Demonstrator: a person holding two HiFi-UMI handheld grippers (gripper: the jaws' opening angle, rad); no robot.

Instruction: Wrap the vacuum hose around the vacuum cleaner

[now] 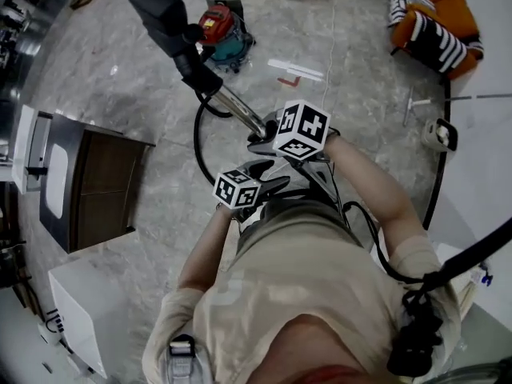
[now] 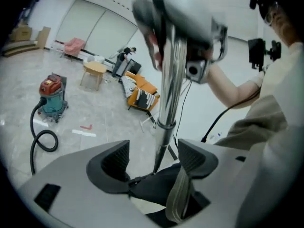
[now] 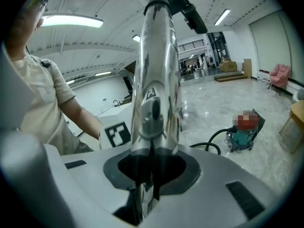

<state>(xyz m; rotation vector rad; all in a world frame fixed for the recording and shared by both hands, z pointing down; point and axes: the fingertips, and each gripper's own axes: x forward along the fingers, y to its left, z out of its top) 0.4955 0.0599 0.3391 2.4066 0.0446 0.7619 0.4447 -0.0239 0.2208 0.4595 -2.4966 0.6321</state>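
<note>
Between the right gripper [image 3: 152,174] fingers [image 3: 191,174] sits the vacuum wand [image 3: 154,80], clamped.

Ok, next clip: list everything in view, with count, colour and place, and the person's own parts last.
vacuum cleaner: one, red top on a teal body, on the floor far ahead
hose: one, black, curving over the floor below the metal wand
metal wand: one, chrome, held up in front of the person
floor head: one, black, at the far end of the metal wand
armchair: one, orange with striped cushions, far right
cabinet: one, dark, left
box: one, white, near left
floor strips: one white, one red, beside the vacuum cleaner
left tool: one, grey, open, metal wand between the jaws, pads off it
right tool: one, grey, shut on the metal wand
arms: two, bare below short beige sleeves
</note>
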